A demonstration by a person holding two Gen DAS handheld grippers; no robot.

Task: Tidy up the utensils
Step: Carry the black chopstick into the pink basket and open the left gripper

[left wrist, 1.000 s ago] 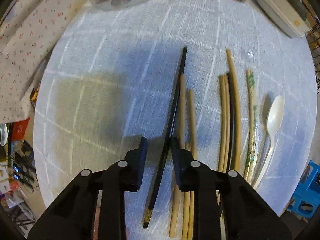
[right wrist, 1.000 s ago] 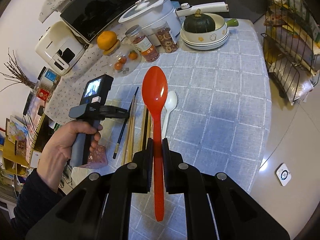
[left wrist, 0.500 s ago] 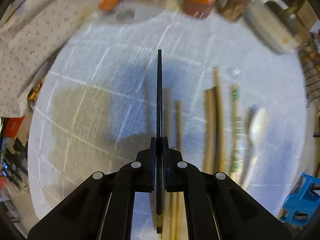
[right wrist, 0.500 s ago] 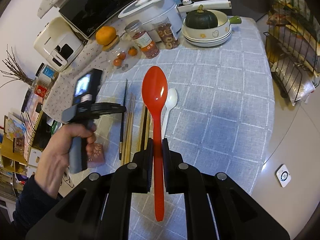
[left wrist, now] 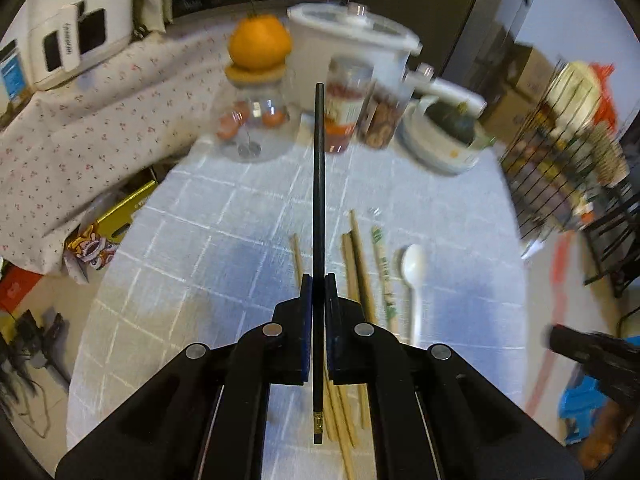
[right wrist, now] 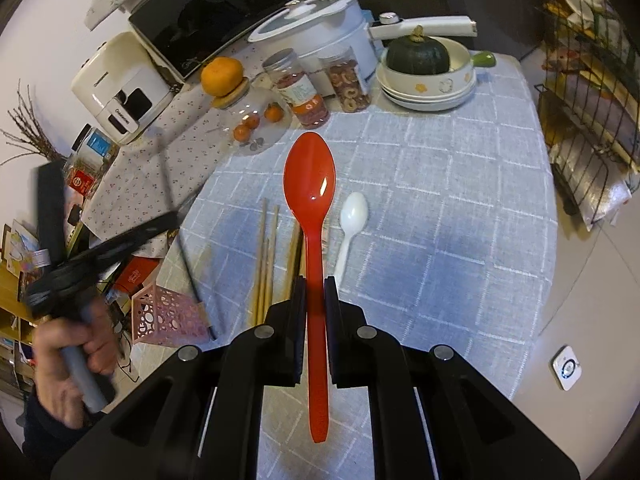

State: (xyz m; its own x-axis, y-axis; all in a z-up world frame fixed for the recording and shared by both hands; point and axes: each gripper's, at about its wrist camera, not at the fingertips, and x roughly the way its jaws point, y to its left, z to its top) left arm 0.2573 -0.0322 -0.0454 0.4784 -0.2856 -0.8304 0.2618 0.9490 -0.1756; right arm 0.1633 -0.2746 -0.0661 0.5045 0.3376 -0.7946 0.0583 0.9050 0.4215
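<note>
My left gripper (left wrist: 319,280) is shut on a black chopstick (left wrist: 319,184), held up above the table and pointing away from me. Below it lie several wooden chopsticks (left wrist: 358,256), a paper-wrapped pair (left wrist: 384,272) and a white plastic spoon (left wrist: 413,268) on the pale checked tablecloth (left wrist: 208,264). My right gripper (right wrist: 315,280) is shut on the handle of a red spoon (right wrist: 310,184), bowl forward, above the cloth. In the right wrist view the left gripper (right wrist: 120,240) shows blurred at the left with the black chopstick (right wrist: 182,236); the wooden chopsticks (right wrist: 267,248) and white spoon (right wrist: 352,216) lie ahead.
A pink perforated basket (right wrist: 168,316) stands at the table's left edge. At the back are jars (right wrist: 300,88), a glass dome with an orange (right wrist: 222,76), a white pot (right wrist: 320,36), stacked bowls with a green squash (right wrist: 420,56). A wire rack (right wrist: 588,128) stands right.
My left gripper closed on the black chopstick, lifted it off the table and tilted up. The right gripper kept the red spoon almost still.
</note>
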